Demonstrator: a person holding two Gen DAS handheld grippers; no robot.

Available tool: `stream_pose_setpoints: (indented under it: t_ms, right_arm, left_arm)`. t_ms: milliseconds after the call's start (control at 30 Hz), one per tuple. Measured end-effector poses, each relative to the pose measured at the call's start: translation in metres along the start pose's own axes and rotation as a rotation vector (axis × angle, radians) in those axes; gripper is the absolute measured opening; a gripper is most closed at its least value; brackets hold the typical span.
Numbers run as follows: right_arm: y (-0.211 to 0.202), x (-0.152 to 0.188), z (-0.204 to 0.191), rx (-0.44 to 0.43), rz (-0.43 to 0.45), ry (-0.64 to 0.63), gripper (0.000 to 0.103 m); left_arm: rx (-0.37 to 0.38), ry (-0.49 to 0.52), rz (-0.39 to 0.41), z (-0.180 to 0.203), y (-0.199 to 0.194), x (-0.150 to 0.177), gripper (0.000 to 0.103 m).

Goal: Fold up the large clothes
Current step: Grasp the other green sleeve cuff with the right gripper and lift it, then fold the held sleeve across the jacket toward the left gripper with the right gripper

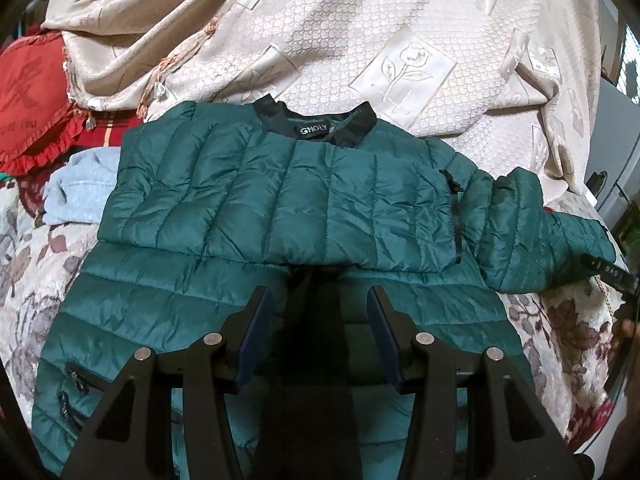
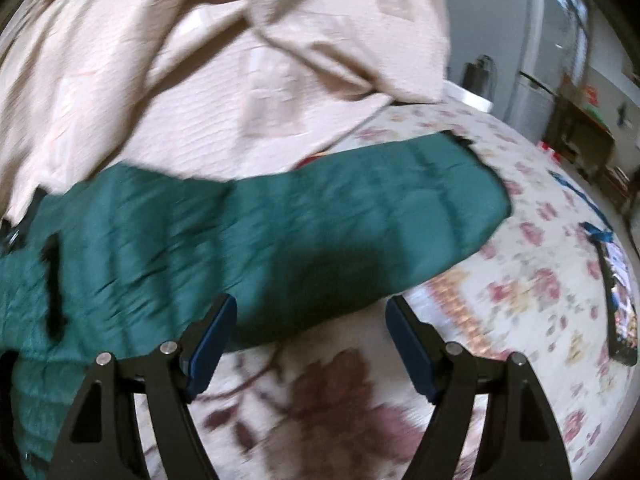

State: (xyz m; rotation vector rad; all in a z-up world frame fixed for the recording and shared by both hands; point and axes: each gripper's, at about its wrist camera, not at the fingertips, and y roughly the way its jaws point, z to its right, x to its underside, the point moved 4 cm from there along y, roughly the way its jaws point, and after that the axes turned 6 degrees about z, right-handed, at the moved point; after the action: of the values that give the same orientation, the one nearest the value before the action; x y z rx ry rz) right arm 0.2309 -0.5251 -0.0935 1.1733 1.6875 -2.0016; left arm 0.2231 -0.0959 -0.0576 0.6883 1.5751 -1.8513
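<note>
A dark green quilted puffer jacket (image 1: 280, 208) lies on a floral bedspread, black collar with a label (image 1: 316, 128) at the far side. One sleeve is folded across its front; the other sleeve (image 1: 536, 236) stretches out to the right. My left gripper (image 1: 318, 296) is open and empty, hovering over the jacket's lower middle. My right gripper (image 2: 310, 304) is open and empty, just above the near edge of the stretched sleeve (image 2: 320, 220); this view is blurred.
A beige patterned blanket (image 1: 360, 40) is heaped behind the jacket. A red frilled cushion (image 1: 32, 100) and a light blue garment (image 1: 80, 188) lie at the left. A dark flat object with a blue strap (image 2: 620, 292) lies on the floral bedspread (image 2: 520, 300) at the right.
</note>
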Motion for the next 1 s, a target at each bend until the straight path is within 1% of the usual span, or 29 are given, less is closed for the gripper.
stream_pose_setpoints:
  t_ms: [133,200,333,567,667,700,733,800,833,867,900,933,1000]
  right_arm:
    - [0.011,-0.014,0.032,0.051,0.015,0.072,0.082]
    - [0.015,-0.02,0.046,0.075,0.02,0.106,0.086]
    - [0.027,-0.027,0.073,0.122,0.019,0.181,0.087]
    - [0.056,-0.042,0.097,0.172,-0.007,0.246,0.087]
    - [0.064,-0.049,0.102,0.174,0.007,0.264,0.087]
    - [0.066,-0.051,0.103,0.177,0.008,0.261,0.085]
    - [0.068,-0.052,0.103,0.184,0.009,0.253,0.082]
    - [0.069,-0.055,0.101,0.178,0.013,0.235,0.051]
    - [0.069,-0.056,0.1,0.17,0.013,0.228,0.045]
    - [0.066,-0.057,0.1,0.156,0.017,0.224,0.036]
    - [0.062,-0.058,0.098,0.138,0.027,0.221,0.022]
    - [0.058,-0.058,0.097,0.132,0.033,0.215,0.019]
    - [0.046,-0.059,0.092,0.094,0.051,0.209,0.017]
  left_arm:
    - [-0.007,-0.016,-0.017,-0.006,0.009,0.0,0.032]
    - [-0.01,-0.021,-0.022,-0.007,0.012,0.001,0.032]
    - [-0.015,-0.023,-0.03,-0.011,0.016,0.002,0.032]
    - [-0.034,-0.03,-0.035,-0.02,0.021,0.001,0.032]
    - [-0.043,-0.023,-0.04,-0.022,0.023,0.002,0.032]
    - [-0.048,-0.018,-0.041,-0.023,0.023,0.003,0.032]
    - [-0.052,-0.016,-0.042,-0.023,0.024,0.003,0.032]
    - [-0.06,-0.017,-0.044,-0.025,0.025,0.003,0.032]
    - [-0.06,-0.02,-0.044,-0.026,0.025,0.003,0.031]
    - [-0.059,-0.022,-0.044,-0.027,0.025,0.003,0.032]
    - [-0.061,-0.022,-0.043,-0.028,0.024,0.003,0.032]
    - [-0.066,-0.019,-0.044,-0.029,0.024,0.003,0.032]
    - [-0.08,-0.01,-0.046,-0.031,0.024,0.004,0.032]
